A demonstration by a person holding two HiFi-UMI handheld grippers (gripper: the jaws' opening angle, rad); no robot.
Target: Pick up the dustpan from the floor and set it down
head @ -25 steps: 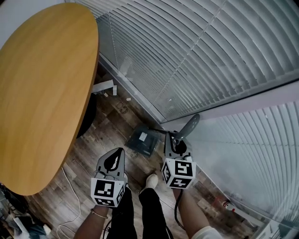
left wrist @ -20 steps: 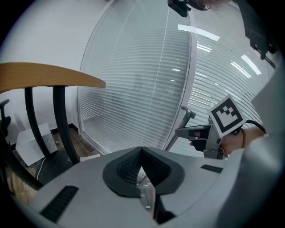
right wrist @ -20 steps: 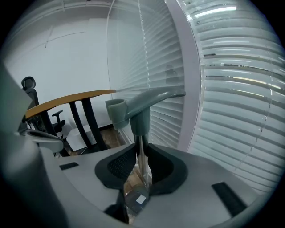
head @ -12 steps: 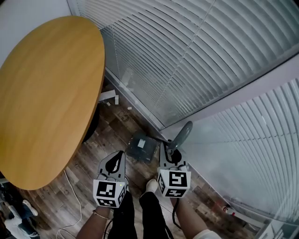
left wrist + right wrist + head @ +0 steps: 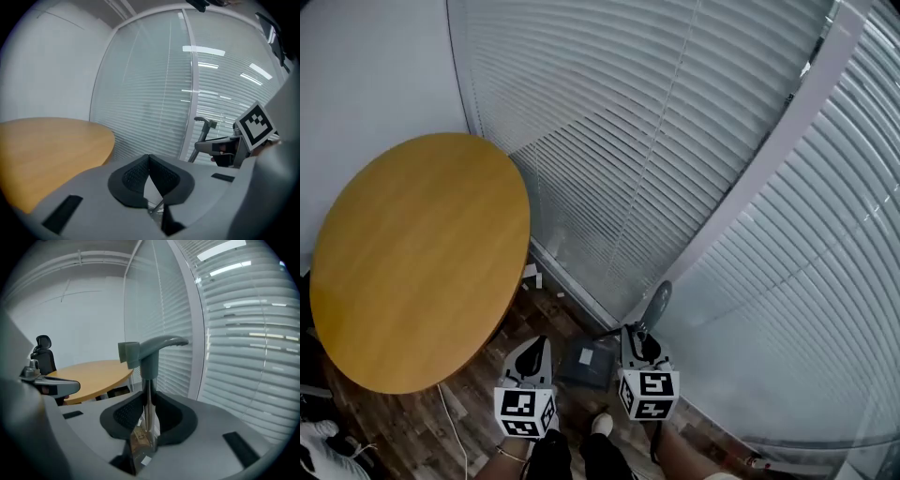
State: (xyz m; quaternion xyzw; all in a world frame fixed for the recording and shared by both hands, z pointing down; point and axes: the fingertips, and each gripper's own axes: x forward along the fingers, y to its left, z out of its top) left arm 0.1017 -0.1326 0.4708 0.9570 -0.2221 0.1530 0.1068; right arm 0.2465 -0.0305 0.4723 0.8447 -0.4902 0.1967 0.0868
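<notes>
- Dustpan (image 5: 595, 370) looks to be off the wooden floor (image 5: 469, 417). It hangs in the corner by the window blinds (image 5: 656, 141), with the dark pan low between the two grippers and the curved grip (image 5: 154, 348) sticking up above the right one.
- Right gripper (image 5: 147, 401) is clamped on the thin shaft just under that grip, with a pad squeezing it from each side.
- What's changed: a second ago the pan sat on the floor, further ahead of the grippers. Now both grippers ride higher, the pan hangs right between them, and a lot more of the round wooden table (image 5: 412, 262) is in view. So the pickup looks done, and setting it down is what's left.
- Left gripper (image 5: 149, 161) has its jaws together on nothing and is just tagging along beside the pan.
- Writing: there's a white sticker (image 5: 585, 355) on the pan, way too small to read. The gripper cubes carry black-and-white square markers, no words. Something brownish with print shows low between the right jaws, but it's too blurry to make out.
</notes>
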